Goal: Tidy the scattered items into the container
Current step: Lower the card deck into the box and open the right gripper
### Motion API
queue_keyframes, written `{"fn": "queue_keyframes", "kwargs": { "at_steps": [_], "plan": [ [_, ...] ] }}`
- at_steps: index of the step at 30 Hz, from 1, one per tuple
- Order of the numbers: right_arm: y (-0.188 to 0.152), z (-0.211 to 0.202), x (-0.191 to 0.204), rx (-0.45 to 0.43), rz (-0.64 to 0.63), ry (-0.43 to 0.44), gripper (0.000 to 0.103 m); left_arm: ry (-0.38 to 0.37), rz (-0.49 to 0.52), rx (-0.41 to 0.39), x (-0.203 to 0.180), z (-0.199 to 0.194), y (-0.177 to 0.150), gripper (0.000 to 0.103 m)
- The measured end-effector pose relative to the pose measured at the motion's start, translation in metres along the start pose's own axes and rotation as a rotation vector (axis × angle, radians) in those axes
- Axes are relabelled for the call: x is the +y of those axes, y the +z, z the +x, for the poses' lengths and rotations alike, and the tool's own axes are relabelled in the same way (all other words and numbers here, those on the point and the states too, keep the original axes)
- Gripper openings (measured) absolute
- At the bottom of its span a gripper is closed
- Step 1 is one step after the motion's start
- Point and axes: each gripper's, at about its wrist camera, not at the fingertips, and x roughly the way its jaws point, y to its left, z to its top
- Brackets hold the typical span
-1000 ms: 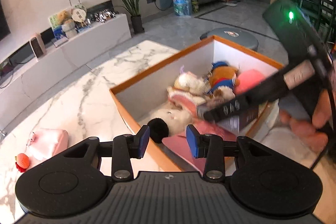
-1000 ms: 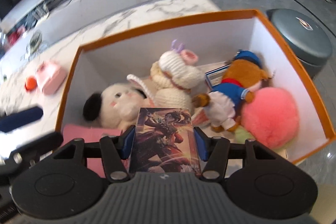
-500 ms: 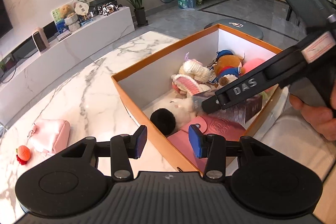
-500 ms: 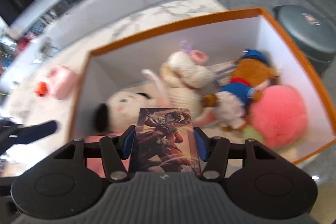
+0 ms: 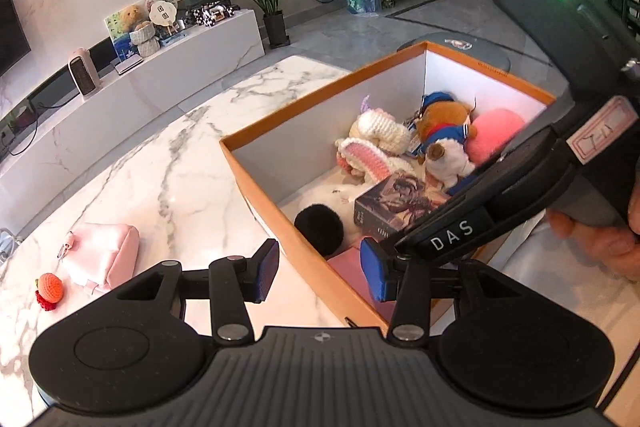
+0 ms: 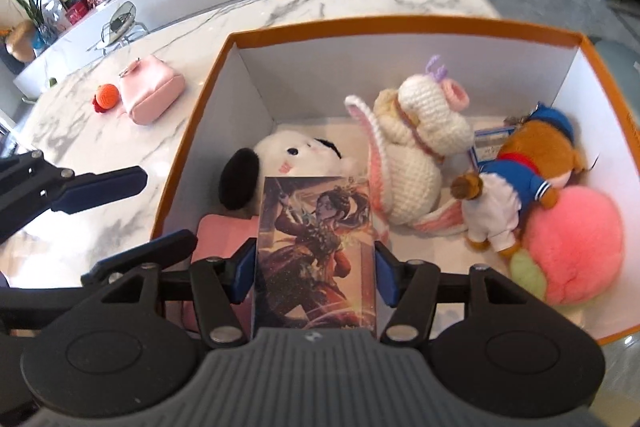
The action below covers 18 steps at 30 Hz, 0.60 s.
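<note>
The picture box (image 6: 316,251) sits between the two blue pads of the right claw (image 6: 315,263), over the orange bin (image 6: 400,23), as the claw lets go.

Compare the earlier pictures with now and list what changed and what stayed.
The left gripper has widened and its jaws are opening, with nothing between them. The right gripper has carried the picture box lower over the orange bin, still around it. The pink pouch, crochet ball and plush toys stayed put.
</note>
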Motion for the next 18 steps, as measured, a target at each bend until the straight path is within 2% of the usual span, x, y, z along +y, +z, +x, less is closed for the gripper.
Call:
{"fn": "queue_keyframes", "kwargs": {
  "at_steps": [4,7,10,14,18],
  "plan": [
    [0.001,0.001,-0.012,0.019,0.091,0.035,0.065,0.007,-0.001,-0.007,0.001,-0.003,0.000,0.053],
    [0.000,-0.003,-0.015,-0.004,0.128,0.020,0.066,0.011,-0.003,-0.006,0.002,-0.005,-0.001,0.053],
    [-0.003,-0.007,-0.017,-0.033,0.158,-0.008,0.061,0.015,-0.010,-0.010,0.004,-0.007,-0.002,0.053],
    [-0.004,-0.008,-0.016,-0.033,0.147,0.002,0.061,0.016,-0.014,-0.011,0.005,-0.008,-0.002,0.053],
    [-0.004,-0.007,-0.012,0.003,0.077,0.073,0.061,0.013,-0.020,-0.013,0.006,-0.008,-0.003,0.053]
  ]
}}
